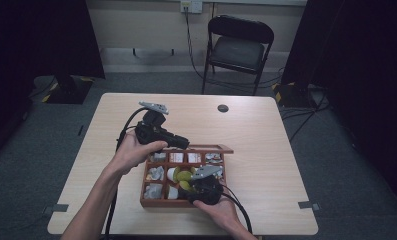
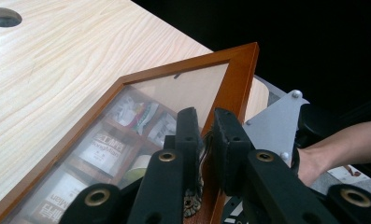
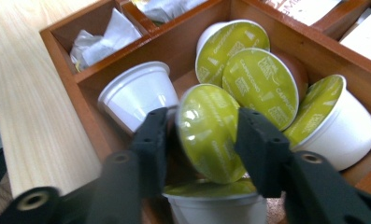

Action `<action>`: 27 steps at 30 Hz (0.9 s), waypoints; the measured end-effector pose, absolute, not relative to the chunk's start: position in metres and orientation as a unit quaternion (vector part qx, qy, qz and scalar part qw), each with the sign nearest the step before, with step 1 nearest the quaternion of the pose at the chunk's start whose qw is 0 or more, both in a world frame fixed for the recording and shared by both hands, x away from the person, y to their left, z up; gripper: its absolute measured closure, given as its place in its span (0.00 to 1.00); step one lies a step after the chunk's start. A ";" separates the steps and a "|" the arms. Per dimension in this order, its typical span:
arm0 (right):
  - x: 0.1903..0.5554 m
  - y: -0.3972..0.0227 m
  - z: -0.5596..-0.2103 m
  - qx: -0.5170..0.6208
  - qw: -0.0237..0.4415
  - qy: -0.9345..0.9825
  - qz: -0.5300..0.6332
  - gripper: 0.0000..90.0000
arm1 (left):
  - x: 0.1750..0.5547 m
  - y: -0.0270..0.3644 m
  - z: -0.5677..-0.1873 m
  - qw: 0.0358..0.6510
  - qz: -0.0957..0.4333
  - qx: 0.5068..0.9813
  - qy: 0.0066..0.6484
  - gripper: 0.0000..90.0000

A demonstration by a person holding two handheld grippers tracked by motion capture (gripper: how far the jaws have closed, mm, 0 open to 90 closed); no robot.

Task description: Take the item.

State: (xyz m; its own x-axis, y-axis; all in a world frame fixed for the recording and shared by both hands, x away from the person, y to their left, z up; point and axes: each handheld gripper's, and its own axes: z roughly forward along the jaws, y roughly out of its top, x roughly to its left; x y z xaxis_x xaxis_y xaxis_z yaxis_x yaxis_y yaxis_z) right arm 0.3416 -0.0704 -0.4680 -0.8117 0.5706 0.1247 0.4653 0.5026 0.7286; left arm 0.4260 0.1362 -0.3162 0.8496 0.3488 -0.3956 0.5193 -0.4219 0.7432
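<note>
Your left gripper (image 2: 204, 140) clamps the raised glass lid's brown wooden frame (image 2: 237, 74). Your right gripper (image 3: 204, 135) (jaws narrowed) pinches a green-foiled white plastic coffee capsule (image 3: 209, 128) inside the compartmented wooden box (image 3: 75, 91).

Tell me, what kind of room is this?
Probably a recording room or lab rather than a home: one plain wooden table on grey carpet, dark curtains at both sides, a folding chair against the wall, and cables trailing over the floor.
</note>
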 end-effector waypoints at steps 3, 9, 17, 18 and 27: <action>0.341 -0.073 -0.466 0.292 0.073 0.863 0.407 0.74 | 0.426 0.136 -0.316 0.471 -0.090 0.839 0.258 0.90; 0.339 -0.075 -0.464 0.289 0.073 0.862 0.410 0.87 | 0.426 0.136 -0.316 0.471 -0.091 0.838 0.259 0.90; 0.336 -0.076 -0.460 0.279 0.082 0.864 0.411 0.97 | 0.426 0.136 -0.317 0.471 -0.090 0.839 0.258 0.90; 0.336 -0.077 -0.459 0.281 0.083 0.864 0.409 0.99 | 0.426 0.136 -0.317 0.472 -0.091 0.838 0.259 0.90; 0.335 -0.081 -0.456 0.289 0.091 0.859 0.413 1.00 | 0.426 0.136 -0.317 0.472 -0.090 0.838 0.258 0.90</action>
